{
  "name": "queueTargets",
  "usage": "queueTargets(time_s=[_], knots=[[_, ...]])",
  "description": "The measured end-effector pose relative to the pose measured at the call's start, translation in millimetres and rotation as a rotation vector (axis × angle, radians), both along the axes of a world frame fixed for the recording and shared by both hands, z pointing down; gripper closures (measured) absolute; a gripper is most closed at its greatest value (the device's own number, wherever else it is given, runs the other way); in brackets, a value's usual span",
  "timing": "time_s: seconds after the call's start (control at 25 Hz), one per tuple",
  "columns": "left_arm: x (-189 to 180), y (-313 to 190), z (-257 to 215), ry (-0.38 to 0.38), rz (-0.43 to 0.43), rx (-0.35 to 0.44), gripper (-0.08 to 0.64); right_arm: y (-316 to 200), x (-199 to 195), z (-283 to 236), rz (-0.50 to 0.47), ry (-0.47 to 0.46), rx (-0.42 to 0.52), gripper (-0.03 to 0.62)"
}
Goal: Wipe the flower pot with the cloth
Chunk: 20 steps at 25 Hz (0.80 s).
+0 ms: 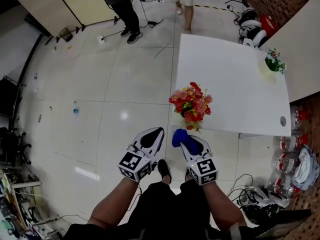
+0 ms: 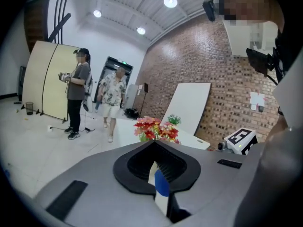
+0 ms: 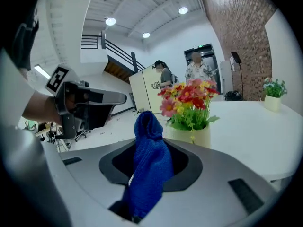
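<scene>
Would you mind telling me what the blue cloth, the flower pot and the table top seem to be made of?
The blue cloth: knitted or microfibre fabric, matte; its ribbed weave shows. The flower pot: probably ceramic or plastic, with a smooth cream surface. The table top: likely laminate, flat and plain white.

The white bench (image 1: 235, 84) stood on a glossy floor of pale tiles (image 1: 125, 84). Near the bench's front left corner sat a cream flower pot (image 3: 196, 137). It was filled with red, pink and yellow flowers (image 1: 190, 104), which in the head view spread over the pot and hid most of it. Well apart from it, by the far right edge, stood a small pale pot with a green plant (image 1: 273, 64). A small round grey disc (image 1: 283, 121) sat in the top near the front right corner. On the floor well to the left of the bench lay a small bottle (image 1: 75, 109). A tangle of cables (image 1: 252, 196) lay on the floor beyond the bench's near right corner.
</scene>
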<state>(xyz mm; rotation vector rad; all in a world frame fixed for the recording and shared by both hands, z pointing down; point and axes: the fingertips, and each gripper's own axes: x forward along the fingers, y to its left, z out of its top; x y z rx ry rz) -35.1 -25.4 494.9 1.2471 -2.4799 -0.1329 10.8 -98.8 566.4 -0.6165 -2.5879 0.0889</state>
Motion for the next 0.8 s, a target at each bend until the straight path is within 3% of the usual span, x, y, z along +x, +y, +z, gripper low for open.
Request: queueTargets(time_s=[0.2, 0.48, 0.8], knots=[[-3.7, -7.8, 25.3, 0.039, 0.002, -0.019, 0.558, -7.5, -21.5, 34.6, 0.026, 0.036, 0.007, 0.479], [-13.0, -17.4, 44.3, 0.055, 0.012, -0.043, 0.558, -33.8, -30.8, 44.8, 0.072, 0.039, 0.008, 0.479], [-18.1, -34.8, 43.3, 0.069, 0.018, -0.044, 0.558, -90.0, -28.1, 43.3, 0.202, 0.05, -0.002, 0.479]])
